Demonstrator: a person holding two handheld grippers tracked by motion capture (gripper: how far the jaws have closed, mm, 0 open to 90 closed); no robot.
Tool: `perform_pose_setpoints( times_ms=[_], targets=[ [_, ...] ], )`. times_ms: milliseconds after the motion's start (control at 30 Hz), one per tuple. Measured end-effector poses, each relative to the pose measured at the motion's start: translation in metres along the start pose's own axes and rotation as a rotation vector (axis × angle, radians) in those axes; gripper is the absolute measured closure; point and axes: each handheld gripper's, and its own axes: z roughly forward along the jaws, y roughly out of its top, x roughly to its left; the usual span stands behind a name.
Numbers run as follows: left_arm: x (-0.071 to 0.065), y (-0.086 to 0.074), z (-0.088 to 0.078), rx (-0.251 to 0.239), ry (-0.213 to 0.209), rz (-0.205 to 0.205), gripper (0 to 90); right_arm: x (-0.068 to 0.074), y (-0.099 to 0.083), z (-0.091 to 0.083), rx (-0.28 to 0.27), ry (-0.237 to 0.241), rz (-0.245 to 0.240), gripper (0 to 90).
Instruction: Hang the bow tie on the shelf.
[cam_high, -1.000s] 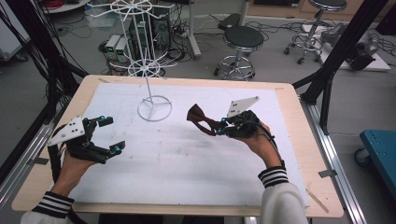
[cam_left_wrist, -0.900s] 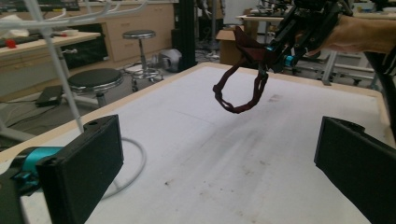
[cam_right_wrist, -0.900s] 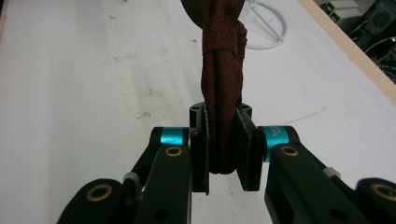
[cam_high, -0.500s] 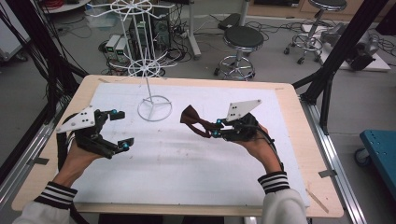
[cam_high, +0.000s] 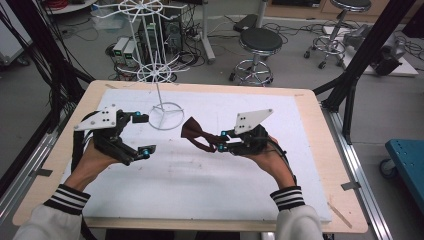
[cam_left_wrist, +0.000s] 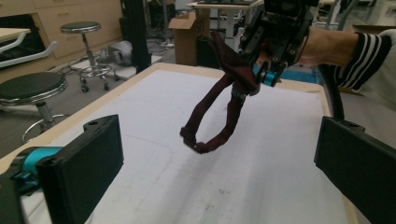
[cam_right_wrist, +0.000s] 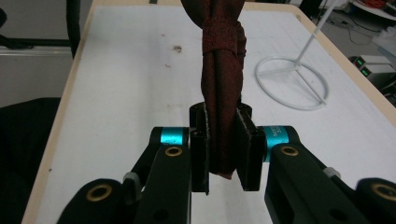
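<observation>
A dark red bow tie (cam_high: 194, 133) with a strap loop hangs above the white mat, and my right gripper (cam_high: 223, 142) is shut on its bunched middle. In the right gripper view the pads (cam_right_wrist: 201, 148) pinch the folded cloth of the bow tie (cam_right_wrist: 223, 70). My left gripper (cam_high: 146, 135) is held above the mat's left part, open and holding nothing, its jaws pointing toward the tie. In the left gripper view the bow tie (cam_left_wrist: 223, 108) dangles from the right gripper (cam_left_wrist: 267, 71) ahead of my left gripper (cam_left_wrist: 219, 163), with the strap loop lowest.
A white wire display rack (cam_high: 156, 75) stands on a ring base (cam_high: 165, 116) at the mat's far left, close to the left gripper; the base (cam_right_wrist: 289, 81) also lies right of the tie. The wooden table edge (cam_high: 320, 130) frames the mat. Stools and cables are on the floor beyond.
My left gripper has risen and moved right, toward the tie. My right gripper has shifted a little to the left, carrying the bow tie with it.
</observation>
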Motion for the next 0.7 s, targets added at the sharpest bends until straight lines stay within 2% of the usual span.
perform_pose_setpoints(
  times_ms=[267, 600, 633, 700],
  targets=[
    [-0.004, 0.013, 0.020, 0.026, -0.057, 0.021, 1.7, 0.004, 0.006, 0.008, -0.016, 0.028, -0.021, 78.6],
    [-0.006, 0.017, 0.039, 0.055, -0.099, 0.030, 2.7, 0.007, 0.012, 0.018, -0.023, 0.057, -0.037, 78.5],
    [-0.006, 0.017, 0.039, 0.055, -0.099, 0.030, 4.2, 0.007, 0.012, 0.018, -0.023, 0.057, -0.037, 78.5],
    [-0.007, 0.016, 0.041, 0.052, -0.114, 0.027, 13.1, 0.008, 0.013, 0.019, -0.022, 0.063, -0.042, 78.5]
  ],
)
